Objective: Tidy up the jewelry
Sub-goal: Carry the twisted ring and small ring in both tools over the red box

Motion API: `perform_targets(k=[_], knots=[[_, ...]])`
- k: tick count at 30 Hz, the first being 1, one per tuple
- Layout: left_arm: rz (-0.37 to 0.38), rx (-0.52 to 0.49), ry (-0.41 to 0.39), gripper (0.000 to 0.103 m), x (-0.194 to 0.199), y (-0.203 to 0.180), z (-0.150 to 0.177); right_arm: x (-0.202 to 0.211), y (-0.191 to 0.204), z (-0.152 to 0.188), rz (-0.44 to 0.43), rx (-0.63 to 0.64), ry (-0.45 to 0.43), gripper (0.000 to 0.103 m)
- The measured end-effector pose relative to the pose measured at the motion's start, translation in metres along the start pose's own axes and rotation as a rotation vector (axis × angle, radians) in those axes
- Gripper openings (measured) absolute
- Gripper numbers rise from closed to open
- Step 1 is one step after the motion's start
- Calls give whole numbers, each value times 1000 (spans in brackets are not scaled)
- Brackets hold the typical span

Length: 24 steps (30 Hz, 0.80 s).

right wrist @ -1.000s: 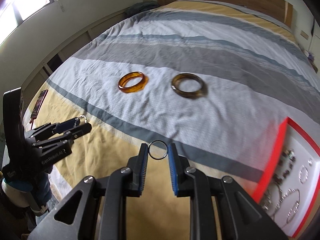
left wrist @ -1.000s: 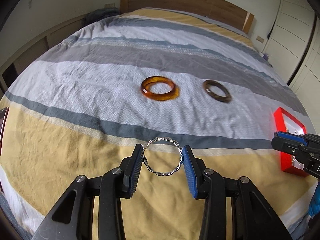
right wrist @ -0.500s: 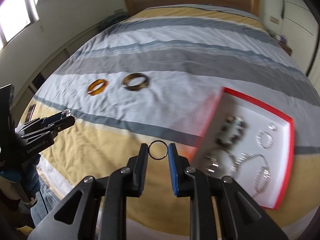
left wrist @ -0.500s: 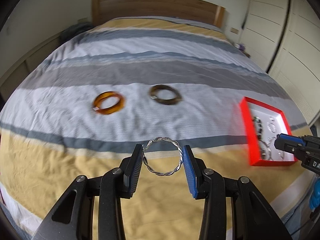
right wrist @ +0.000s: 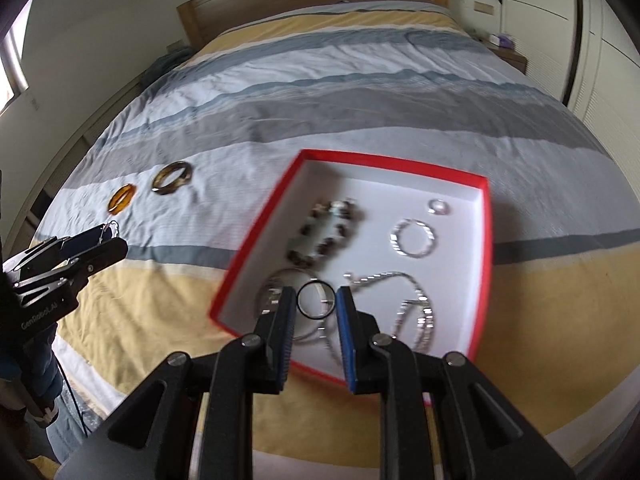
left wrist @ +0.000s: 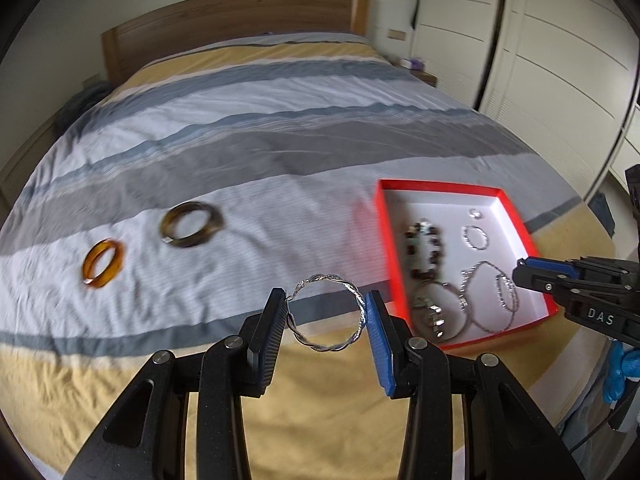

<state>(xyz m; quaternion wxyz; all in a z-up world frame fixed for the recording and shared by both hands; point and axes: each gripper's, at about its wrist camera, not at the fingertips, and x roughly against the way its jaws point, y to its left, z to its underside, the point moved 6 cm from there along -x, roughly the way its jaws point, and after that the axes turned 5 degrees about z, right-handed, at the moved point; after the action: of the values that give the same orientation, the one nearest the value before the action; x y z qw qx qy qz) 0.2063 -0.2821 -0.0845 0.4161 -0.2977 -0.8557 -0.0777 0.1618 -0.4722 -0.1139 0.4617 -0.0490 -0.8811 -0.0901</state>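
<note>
Clamping a twisted silver bangle (left wrist: 327, 312), left gripper (left wrist: 326, 316); right gripper (right wrist: 315, 304) pinches a black ring (right wrist: 316, 300) above red tray (right wrist: 256, 236).

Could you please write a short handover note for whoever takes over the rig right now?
Left tool: shut on the twisted silver bangle, held above the bed, short of the red box.
Right tool: shut on the thin black ring, held over the near part of the red box.
Done: a beaded bracelet, silver bangles, a chain and a small ring already lie in the box.
Left: release the black ring into the box, then bring over the twisted bangle. The amber bangle and the dark brown bangle lie on the bed, yet to be collected.
</note>
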Motion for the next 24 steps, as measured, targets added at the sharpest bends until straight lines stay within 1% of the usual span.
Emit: perform_targets(k=[6, 13, 16, 20, 24], knots=[[23, -42, 30, 40, -27, -29, -9, -12, -27, 1, 11, -20, 10, 19], [44, -94, 67, 40, -56, -62, -12, -28, -44, 6, 18, 5, 34, 19], [51, -114, 85, 40, -67, -72, -11, -33, -47, 9, 19, 31, 49, 19], [56, -143, 119, 40, -82, -84, -5, -42, -48, 14, 22, 97, 78, 19], [57, -157, 153, 40, -94, -89, 2, -49, -50, 19, 13, 134, 110, 19]])
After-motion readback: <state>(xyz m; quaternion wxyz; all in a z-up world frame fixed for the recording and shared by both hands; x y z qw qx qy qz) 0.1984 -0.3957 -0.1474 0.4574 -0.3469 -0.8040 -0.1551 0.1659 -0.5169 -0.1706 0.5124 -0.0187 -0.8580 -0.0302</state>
